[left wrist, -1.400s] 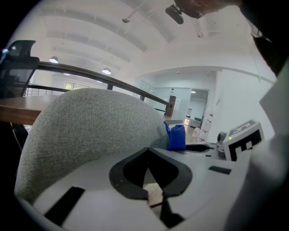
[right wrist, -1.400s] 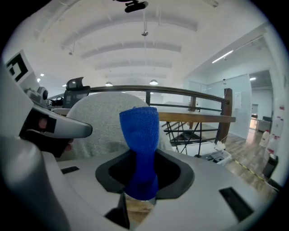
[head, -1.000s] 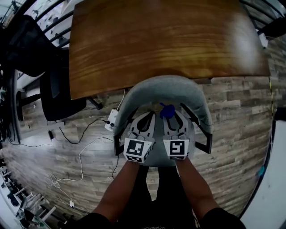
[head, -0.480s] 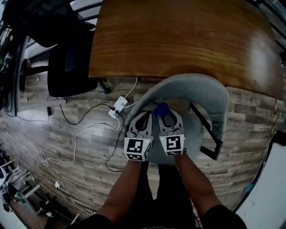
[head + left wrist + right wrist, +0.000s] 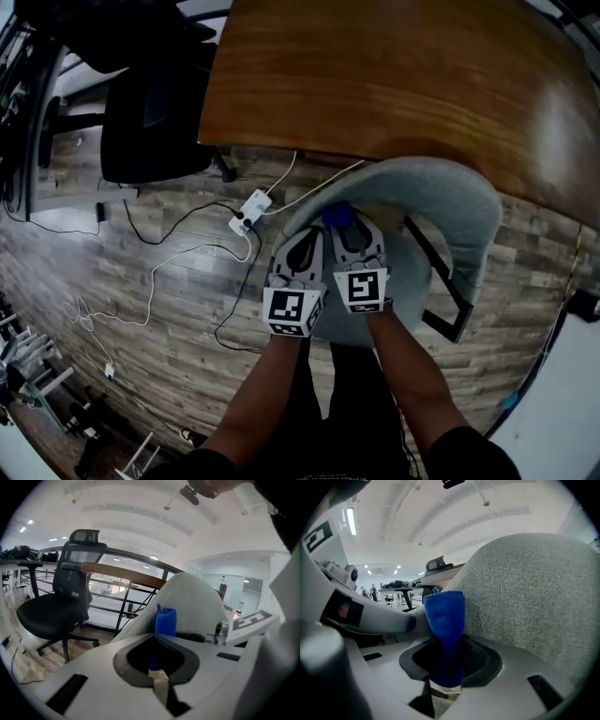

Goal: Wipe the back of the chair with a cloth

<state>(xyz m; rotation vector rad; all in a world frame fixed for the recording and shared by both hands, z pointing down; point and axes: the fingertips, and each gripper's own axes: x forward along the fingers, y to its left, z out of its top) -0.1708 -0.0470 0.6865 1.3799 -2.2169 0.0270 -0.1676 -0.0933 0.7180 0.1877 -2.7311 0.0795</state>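
Observation:
The grey fabric chair (image 5: 455, 202) stands at the table's near edge, and its curved back (image 5: 534, 592) fills the right gripper view. My right gripper (image 5: 343, 227) is shut on a blue cloth (image 5: 337, 216), which sticks up from the jaws (image 5: 449, 637) as a folded strip (image 5: 446, 620). The cloth is close against the inner face of the chair back near its left end. I cannot tell whether it touches. My left gripper (image 5: 312, 234) sits right beside the right one, shut with nothing in it (image 5: 155, 633). From there the blue cloth (image 5: 165, 620) shows just ahead.
A wooden table (image 5: 394, 84) spans the top. A black office chair (image 5: 150, 122) stands at the left. A white power strip (image 5: 249, 213) and cables (image 5: 159, 291) lie on the plank floor beside the grey chair. The chair's black armrest frame (image 5: 448, 291) is at the right.
Both grippers and the cloth now sit nearer the left end of the chair back than before. The view has shifted, with the chair and table lying further right.

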